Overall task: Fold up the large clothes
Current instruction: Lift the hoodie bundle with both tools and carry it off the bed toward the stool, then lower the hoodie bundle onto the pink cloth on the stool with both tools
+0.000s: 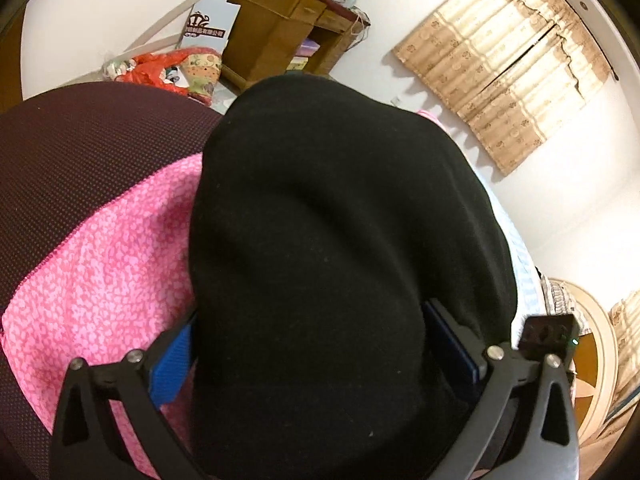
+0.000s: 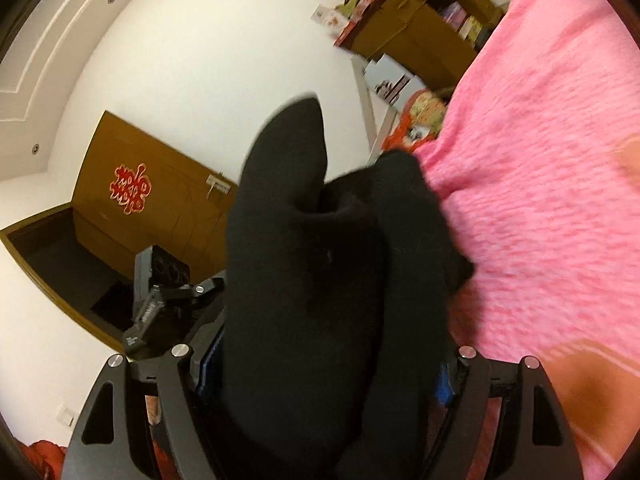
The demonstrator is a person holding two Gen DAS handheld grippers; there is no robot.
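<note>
A thick black garment (image 1: 332,248) fills the middle of the left wrist view, bunched between the blue-padded fingers (image 1: 172,368) of my left gripper (image 1: 316,364), which is shut on it. It hangs over a pink patterned bedspread (image 1: 108,264). In the right wrist view my right gripper (image 2: 320,376) is shut on another bunch of the same black garment (image 2: 316,272), held up beside the pink bedspread (image 2: 540,200). The other gripper (image 2: 160,292) shows at the left of that view.
A dark dotted cover (image 1: 80,152) lies beside the pink one. A wooden desk (image 1: 280,28) with boxes and red bags (image 1: 160,68) stands by the white wall. Beige curtains (image 1: 512,68) hang at right. A brown door (image 2: 152,208) bears a red emblem.
</note>
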